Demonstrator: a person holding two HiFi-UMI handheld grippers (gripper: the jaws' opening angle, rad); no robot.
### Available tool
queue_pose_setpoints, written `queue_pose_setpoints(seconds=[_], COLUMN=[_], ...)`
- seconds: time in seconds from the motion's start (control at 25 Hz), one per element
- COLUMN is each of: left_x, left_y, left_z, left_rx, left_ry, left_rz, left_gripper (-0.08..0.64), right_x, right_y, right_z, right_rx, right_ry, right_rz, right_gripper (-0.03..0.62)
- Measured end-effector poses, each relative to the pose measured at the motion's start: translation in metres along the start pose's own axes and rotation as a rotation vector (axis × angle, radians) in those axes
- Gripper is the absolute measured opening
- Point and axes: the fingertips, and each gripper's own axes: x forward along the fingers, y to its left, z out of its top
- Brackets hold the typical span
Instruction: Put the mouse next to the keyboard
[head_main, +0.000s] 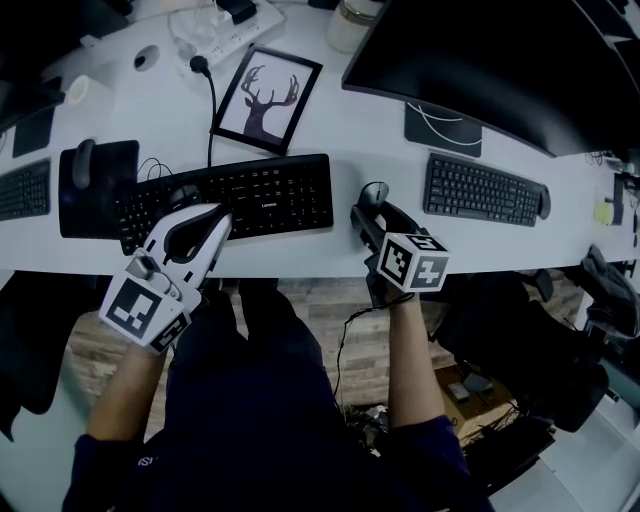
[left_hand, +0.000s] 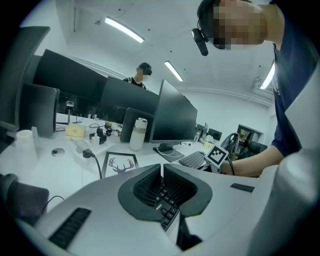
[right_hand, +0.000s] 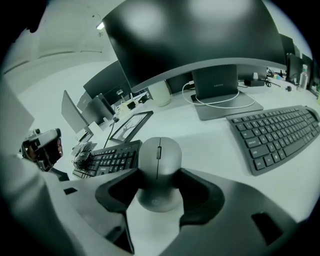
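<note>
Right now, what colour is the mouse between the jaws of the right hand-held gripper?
The mouse is plain grey; the right gripper view shows it best.

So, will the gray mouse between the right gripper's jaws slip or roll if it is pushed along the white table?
The mouse looks smooth and rounded, so it may slip from the pads if squeezed lightly. It seems to lie flat on the table, so it should slide, not roll. No cable shows at its front, so probably nothing drags.
</note>
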Motion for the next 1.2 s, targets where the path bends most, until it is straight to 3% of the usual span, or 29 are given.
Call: queue_pose_setpoints(seconds=[1.2], left_x=[-0.007], left_y=[0.001], left_z=[-0.008], left_rx=[-0.014], left_ry=[0.004], left_rz=[0.002], left_gripper=[0.043], right_x=[0.023], right_y=[0.001], right_z=[0.012], right_rx=[-0.167], right_ry=[0.067], right_rz=[-0.112], right_gripper=[0.264])
